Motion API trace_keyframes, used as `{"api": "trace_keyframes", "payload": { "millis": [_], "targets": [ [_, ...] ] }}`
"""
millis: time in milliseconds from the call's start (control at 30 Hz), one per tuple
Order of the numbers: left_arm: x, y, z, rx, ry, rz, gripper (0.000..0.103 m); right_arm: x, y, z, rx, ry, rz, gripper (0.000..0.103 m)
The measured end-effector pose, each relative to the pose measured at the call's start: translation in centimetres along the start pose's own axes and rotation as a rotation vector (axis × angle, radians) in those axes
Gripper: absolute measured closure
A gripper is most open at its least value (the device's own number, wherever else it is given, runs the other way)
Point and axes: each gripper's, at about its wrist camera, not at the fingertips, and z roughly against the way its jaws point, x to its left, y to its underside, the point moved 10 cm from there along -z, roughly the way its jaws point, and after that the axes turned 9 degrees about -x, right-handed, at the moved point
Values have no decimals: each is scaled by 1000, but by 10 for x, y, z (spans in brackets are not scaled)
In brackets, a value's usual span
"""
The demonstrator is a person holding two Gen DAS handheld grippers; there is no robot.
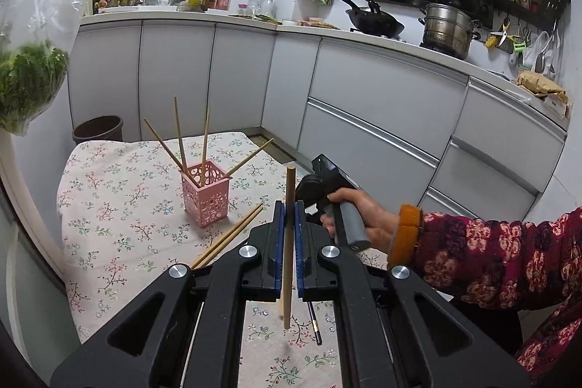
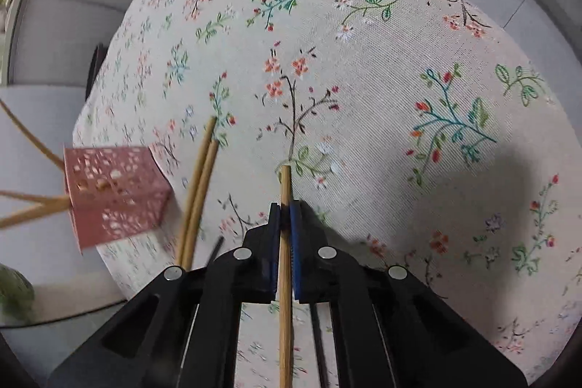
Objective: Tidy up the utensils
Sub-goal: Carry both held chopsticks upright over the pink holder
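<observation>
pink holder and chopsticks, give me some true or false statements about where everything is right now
1. The pink holder stands upright with four chopsticks in it. True.
2. The left hand-held gripper is empty. False: it is shut on a chopstick.
3. Two chopsticks lie side by side on the tablecloth. True.
4. The right hand-held gripper is wide open. False: it is shut on a bamboo chopstick.
</observation>
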Motion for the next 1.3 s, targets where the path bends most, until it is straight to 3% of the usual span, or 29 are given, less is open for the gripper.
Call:
{"api": "trace_keyframes", "payload": {
  "millis": [233, 433, 667, 800, 1067, 1300],
  "targets": [
    [-4, -4, 6, -9, -6, -14, 99, 6, 1, 1, -17, 60, 54, 99],
    [-1, -6, 11, -23, -35, -7, 99, 3, 10, 12, -131, -63, 113, 98],
    [8, -7, 12, -48, -76, 41, 99, 32, 52, 109, -388, -220, 370, 98],
    [9, -12, 14, -68, -96, 57, 99, 39, 79, 160, -488, -272, 463, 98],
    [6, -18, 19, -92, -116, 88, 99, 45, 118, 237, -613, -326, 581, 98],
    [1, -31, 11, -100, -133, 90, 99, 64, 112, 281, -681, -365, 620, 98]
  ]
}}
